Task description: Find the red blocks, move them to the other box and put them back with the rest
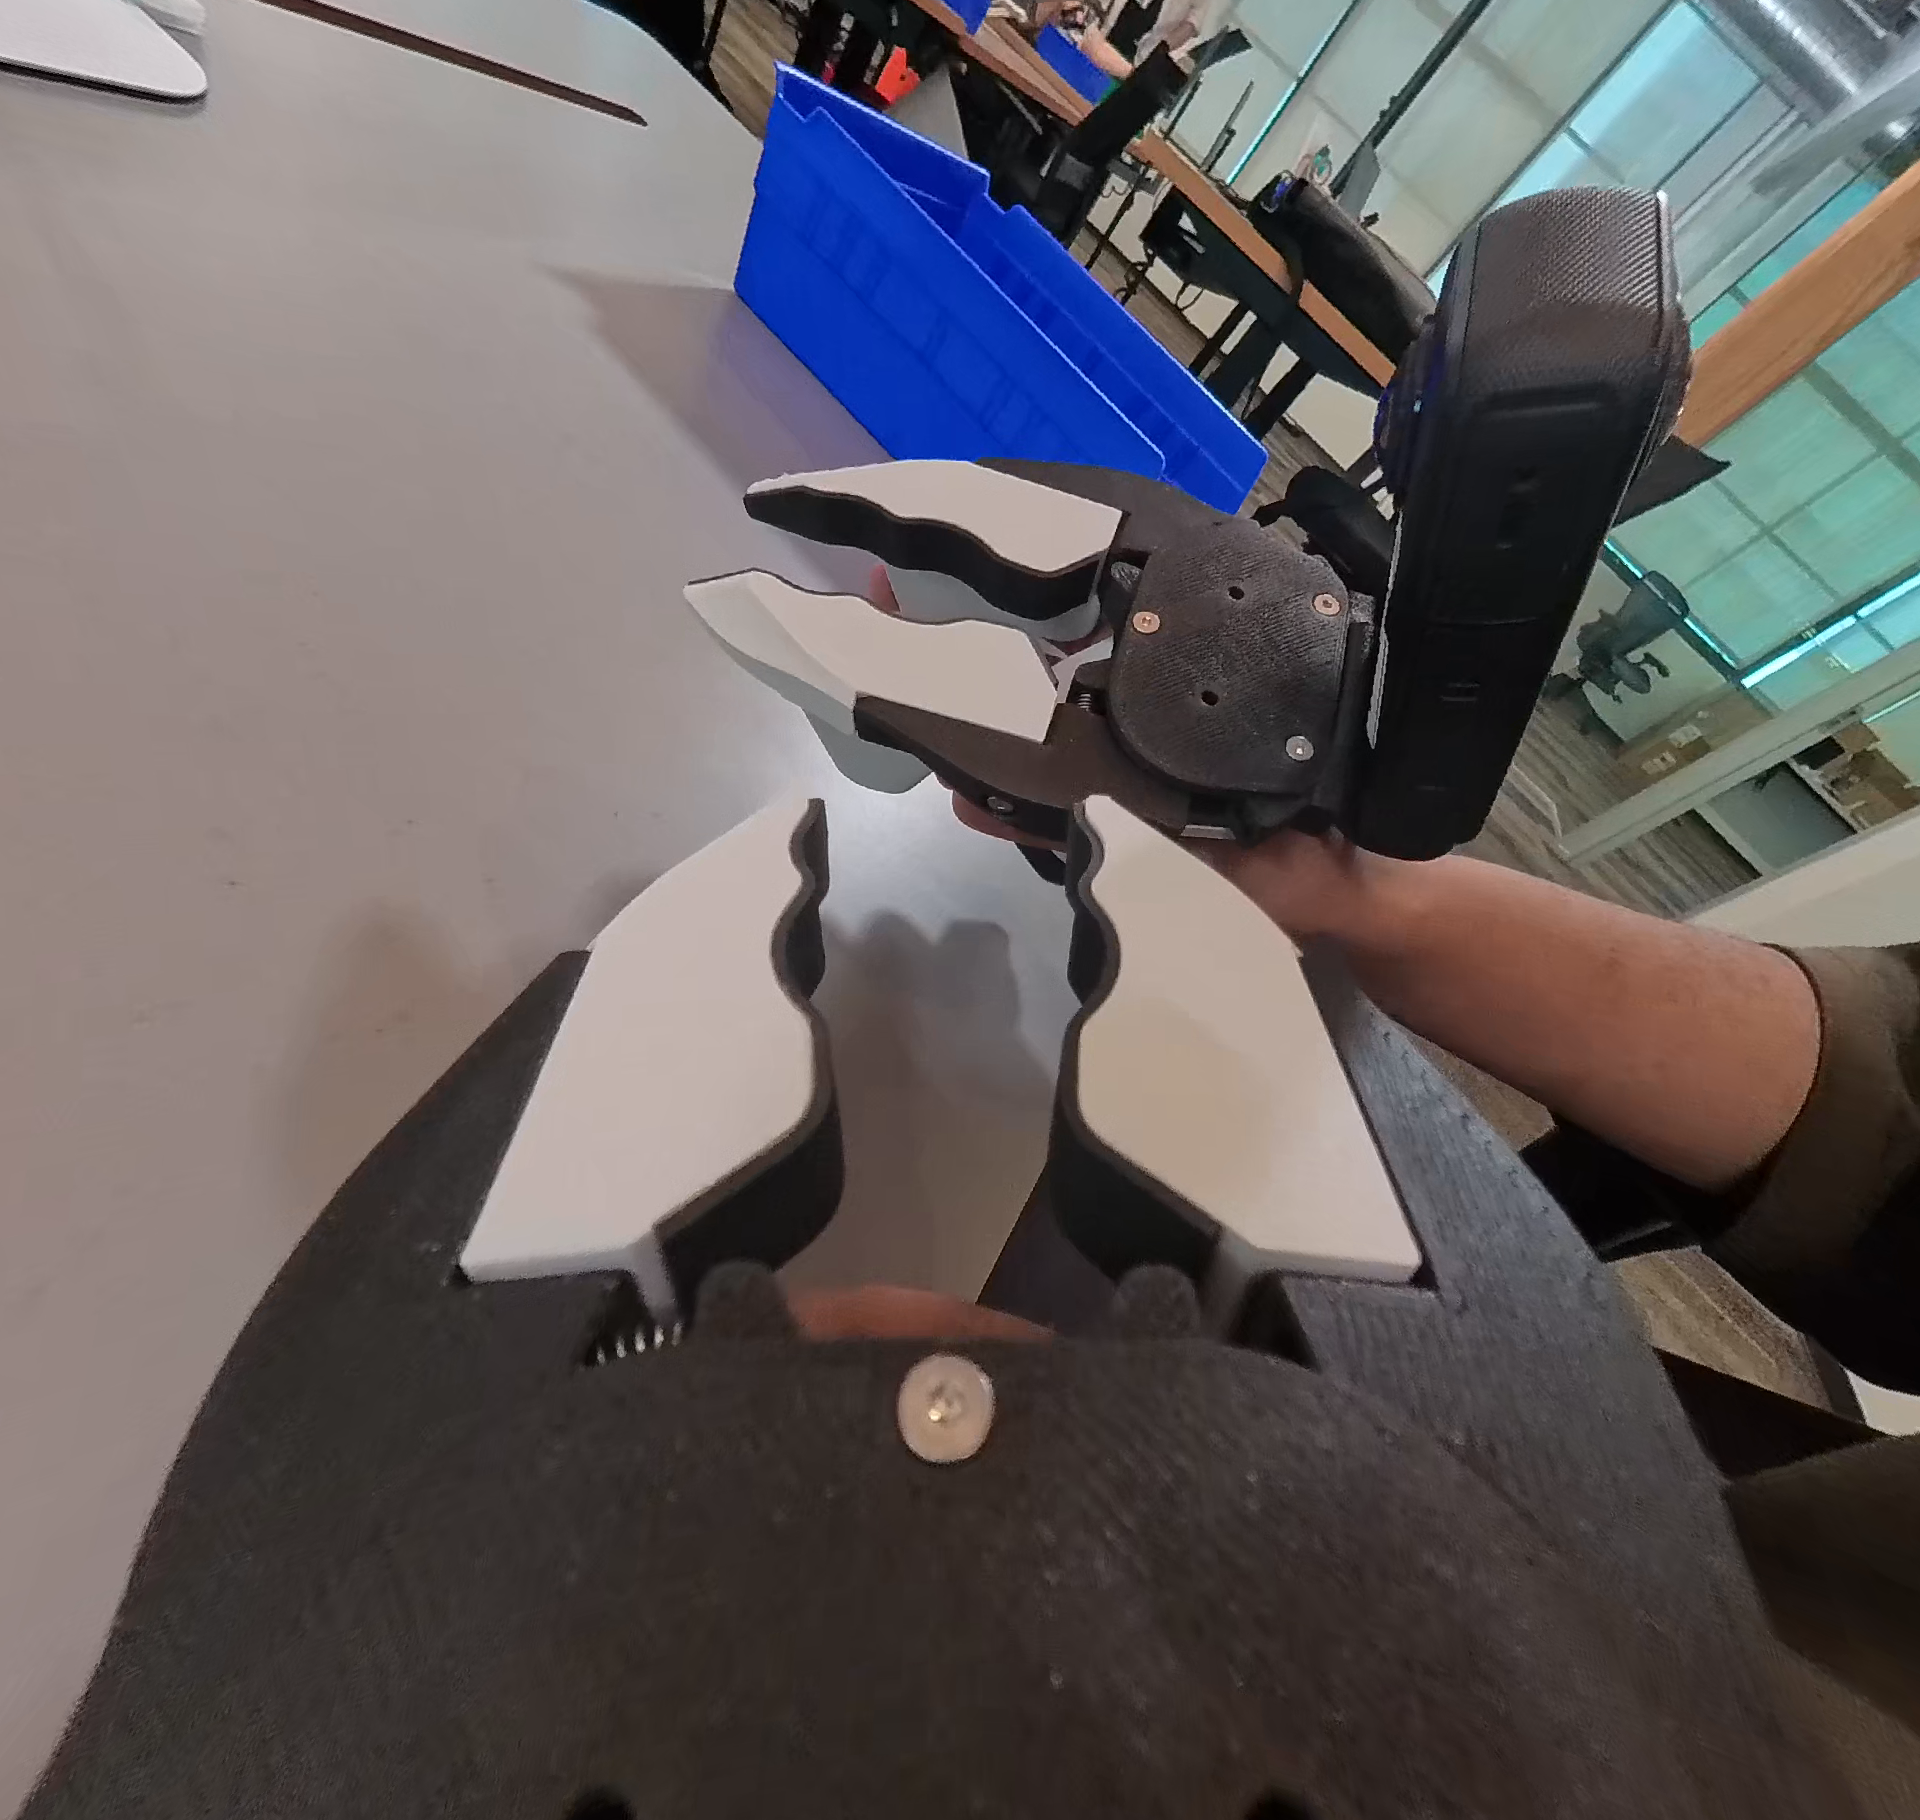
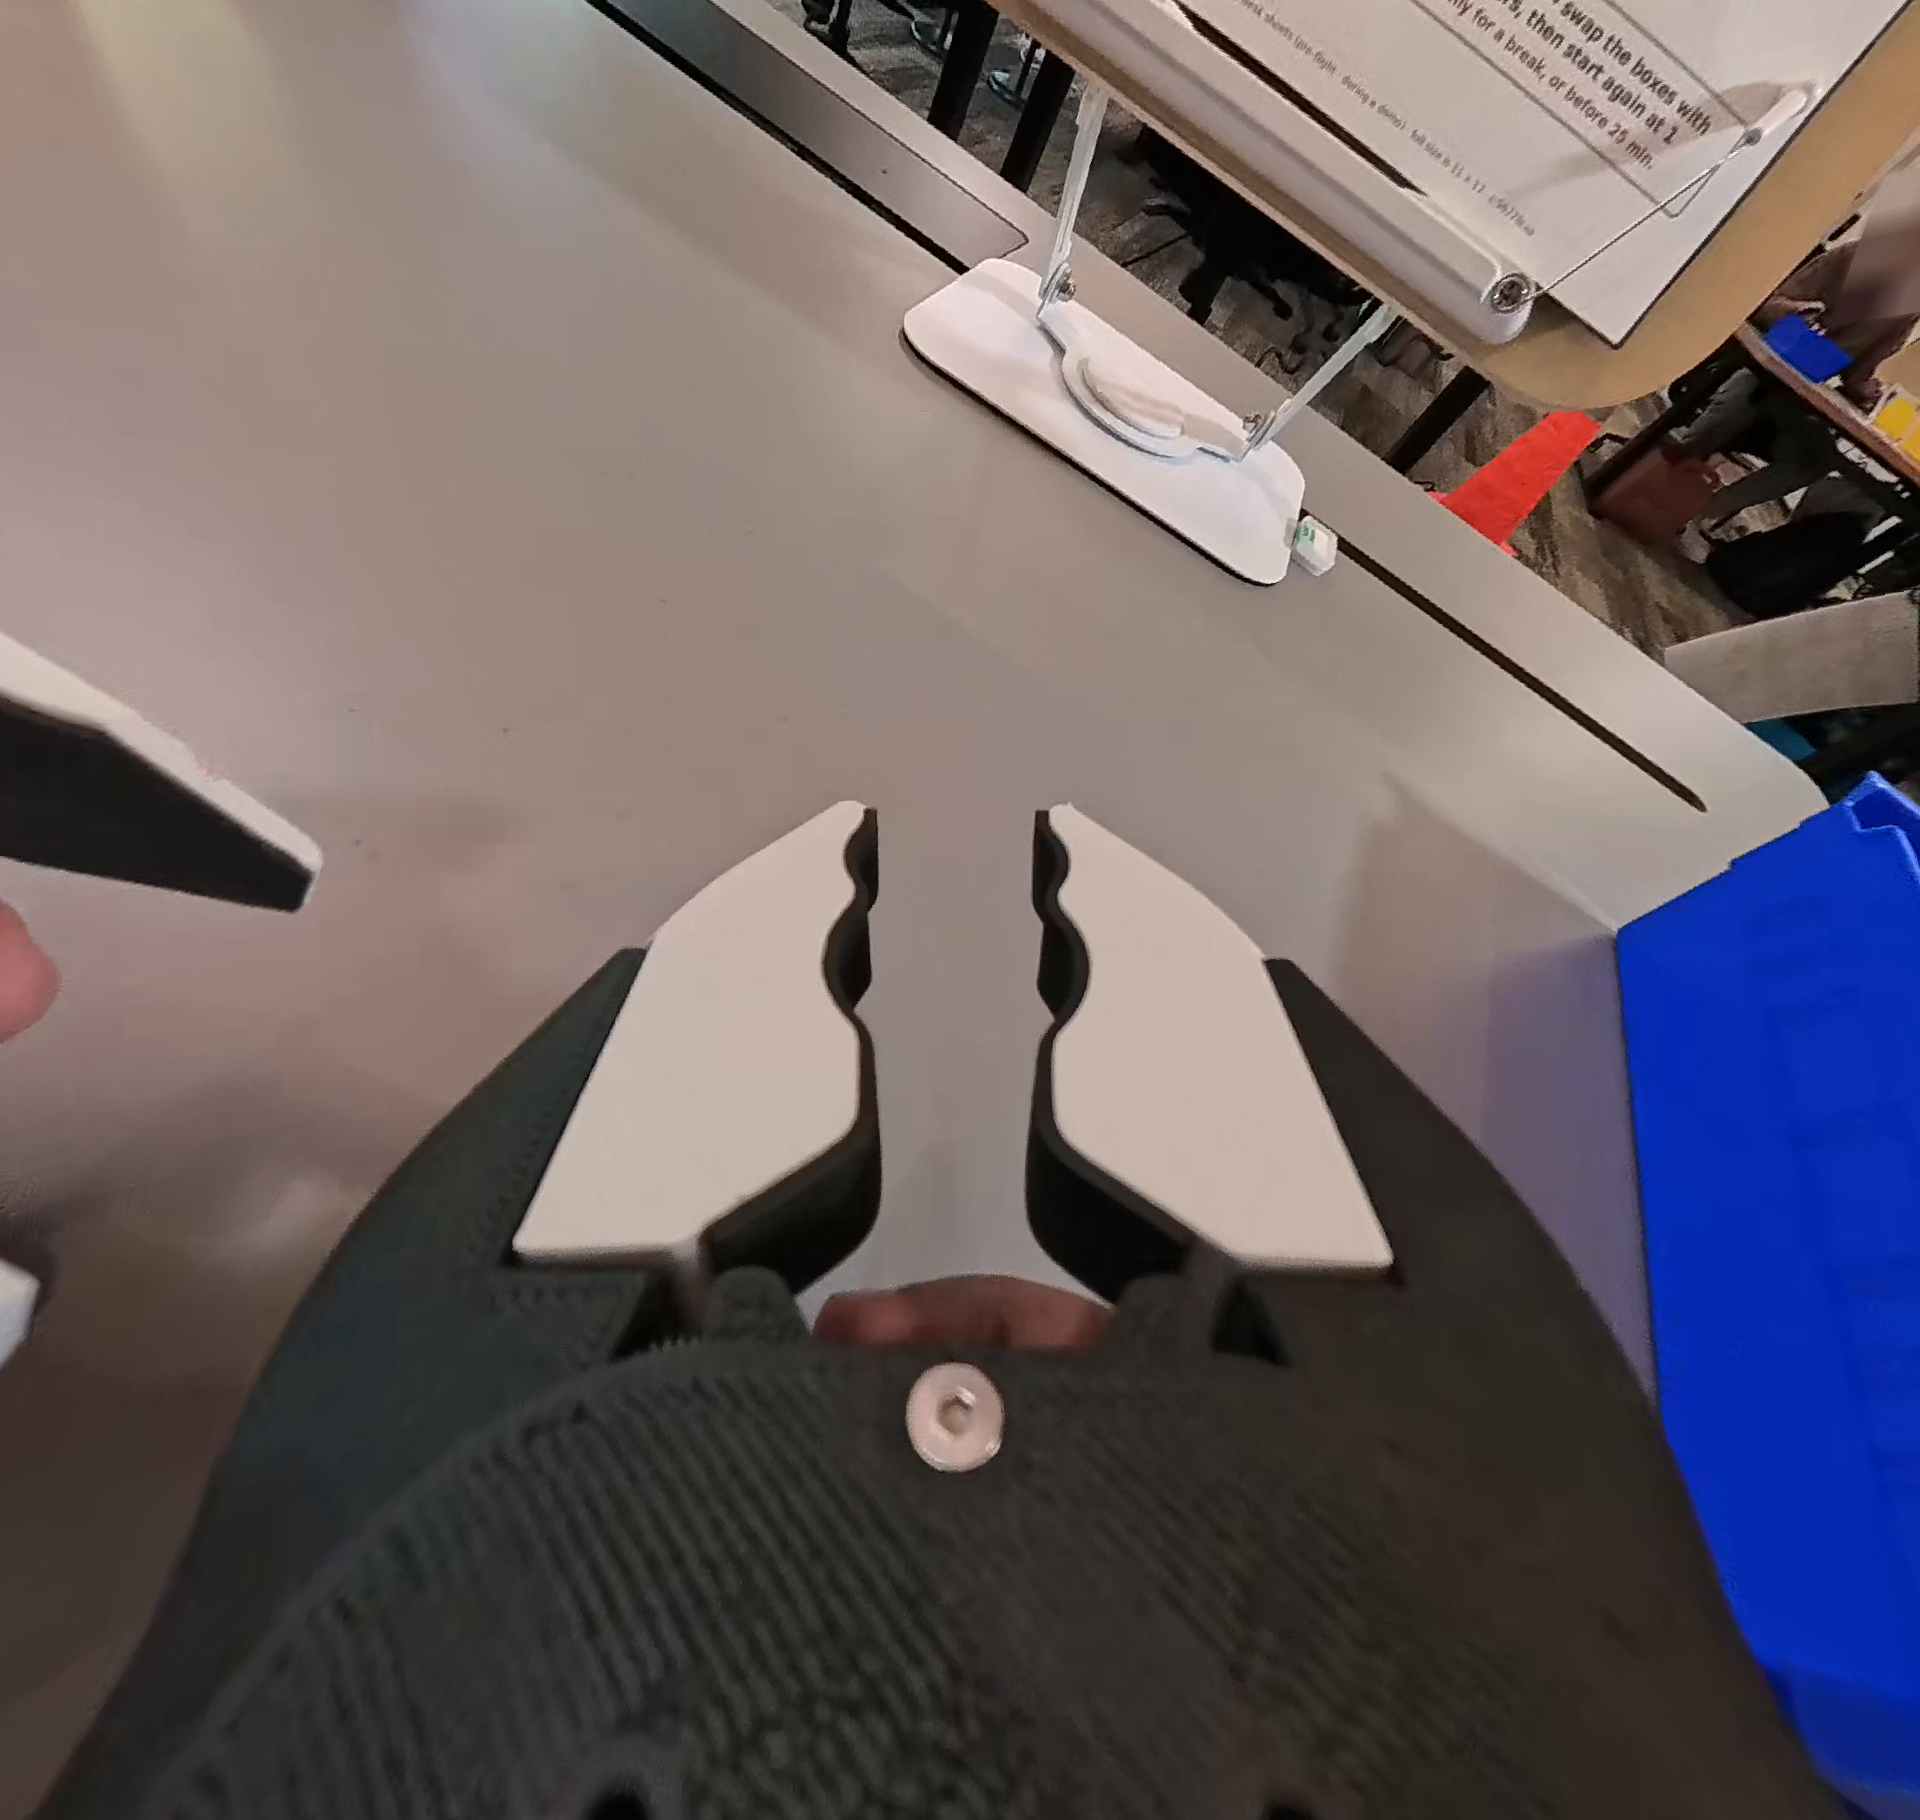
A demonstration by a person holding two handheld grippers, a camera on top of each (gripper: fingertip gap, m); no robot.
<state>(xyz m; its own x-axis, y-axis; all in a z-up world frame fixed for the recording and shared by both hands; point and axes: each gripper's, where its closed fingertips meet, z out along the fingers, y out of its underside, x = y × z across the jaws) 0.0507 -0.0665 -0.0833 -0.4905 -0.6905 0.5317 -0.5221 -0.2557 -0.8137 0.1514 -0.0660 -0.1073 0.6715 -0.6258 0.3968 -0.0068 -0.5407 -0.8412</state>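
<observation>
Grey table (image 1: 312,523) mostly bare, far edge curved. Blue box (image 1: 966,316) at right edge (contents hidden). Left gripper (image 1: 940,825), right gripper (image 2: 954,820) both agape, empty. Doc stand (image 2: 1122,409) only in right view; no red blocks visible.

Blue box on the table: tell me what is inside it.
The blue box is seen from outside and at a low angle. Only its ribbed outer wall and a strip of bare inner wall near the rim show. Its floor is hidden, so no blocks can be confirmed.
</observation>
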